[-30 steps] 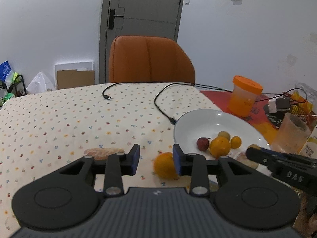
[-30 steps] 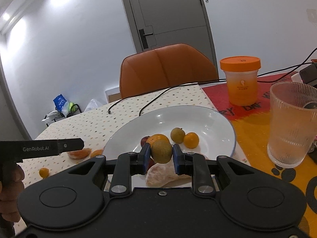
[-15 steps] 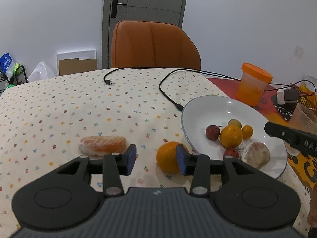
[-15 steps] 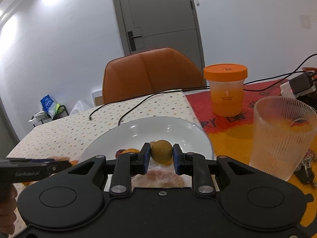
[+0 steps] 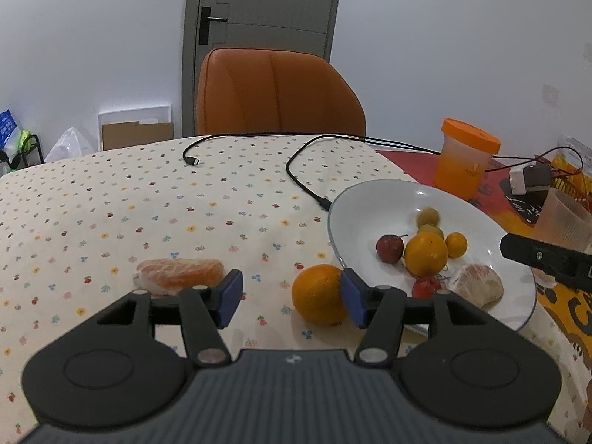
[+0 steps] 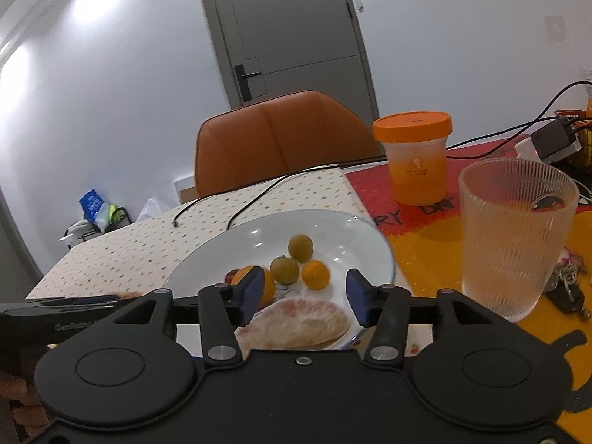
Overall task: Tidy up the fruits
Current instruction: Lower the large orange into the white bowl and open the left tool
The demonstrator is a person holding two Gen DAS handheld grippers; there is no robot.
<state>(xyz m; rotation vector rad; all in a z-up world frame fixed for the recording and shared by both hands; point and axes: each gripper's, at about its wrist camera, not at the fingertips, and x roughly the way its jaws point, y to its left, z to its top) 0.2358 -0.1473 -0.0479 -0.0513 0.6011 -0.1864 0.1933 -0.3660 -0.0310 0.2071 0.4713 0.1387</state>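
Left wrist view: plate (image 5: 373, 194) holds seven fruits; orange (image 5: 319, 293) and peeled segment (image 5: 180, 275) remain on tablecloth (image 5: 111, 203). Both left gripper (image 5: 291, 299) and right gripper (image 6: 302, 296) gape, empty.

The left tongs (image 5: 291, 299) hide the near edge of the white plate (image 5: 370, 199); the ribbed glass (image 5: 566, 218) runs off-frame.

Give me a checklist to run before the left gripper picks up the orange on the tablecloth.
1. Left gripper open: ok.
2. Orange between its fingers: ok, close to the right finger.
3. Orange apart from plate: ok, beside the rim.
4. Room on plate: ok, far side bare.
5. Right gripper empty and open: ok.
6. Peeled segment clear of the fingers: cannot tell.
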